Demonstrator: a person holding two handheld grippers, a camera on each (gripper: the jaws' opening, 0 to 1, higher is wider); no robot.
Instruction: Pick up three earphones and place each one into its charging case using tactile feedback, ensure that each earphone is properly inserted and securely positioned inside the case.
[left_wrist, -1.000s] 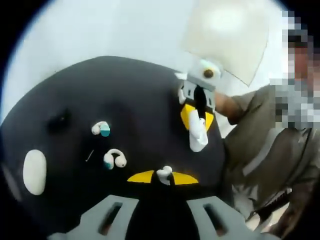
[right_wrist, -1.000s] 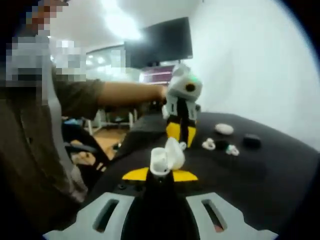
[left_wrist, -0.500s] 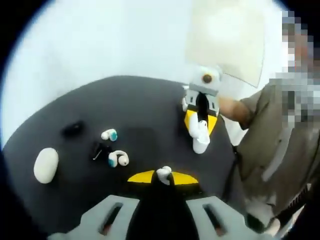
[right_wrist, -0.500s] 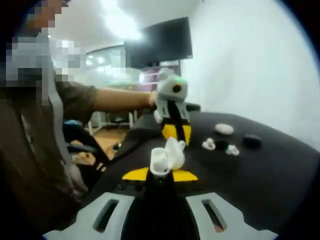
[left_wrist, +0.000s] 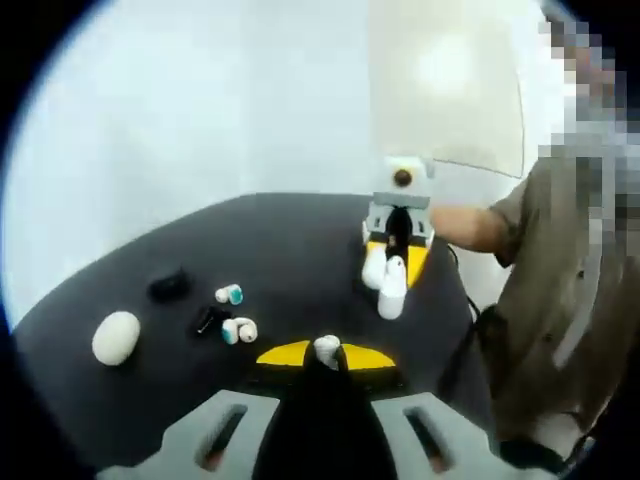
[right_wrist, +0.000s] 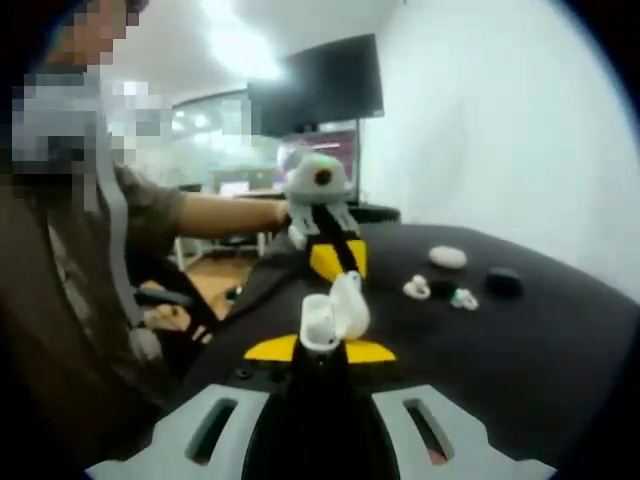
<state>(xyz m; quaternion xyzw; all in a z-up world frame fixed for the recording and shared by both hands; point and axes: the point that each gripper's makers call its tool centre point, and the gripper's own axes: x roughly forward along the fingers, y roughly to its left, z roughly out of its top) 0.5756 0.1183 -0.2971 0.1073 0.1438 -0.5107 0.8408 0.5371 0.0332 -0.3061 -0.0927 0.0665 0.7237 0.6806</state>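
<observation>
Since the earlier frames the left gripper (right_wrist: 322, 262) has risen and drawn away from the table (left_wrist: 300, 250): in the right gripper view it has drifted leftward and tilted, and in the left gripper view the table now sits lower and looks smaller, which is chiefly camera movement. The things on the table have not visibly shifted among themselves. The left gripper's jaws are closed on a small white earphone (left_wrist: 326, 348), pinched at the tips. The right gripper (left_wrist: 390, 268) is clamped on the open white case (right_wrist: 335, 312), lid raised, held in the air above the table's near edge. The two grippers are well apart, facing one another across the gap. On the table lie two more earphones, one with a teal end (left_wrist: 229, 294) and another (left_wrist: 239, 330) just beside a small black item (left_wrist: 207, 320); a closed white case (left_wrist: 116, 337) and a black case (left_wrist: 169, 286) sit farther off. At this resolution it cannot be determined whether the held case's socket is empty. In my judgement the lift signals a realignment before insertion: the earphone must next be brought over the open case and seated. No earphone appears cased yet, so the task is at an early stage.
</observation>
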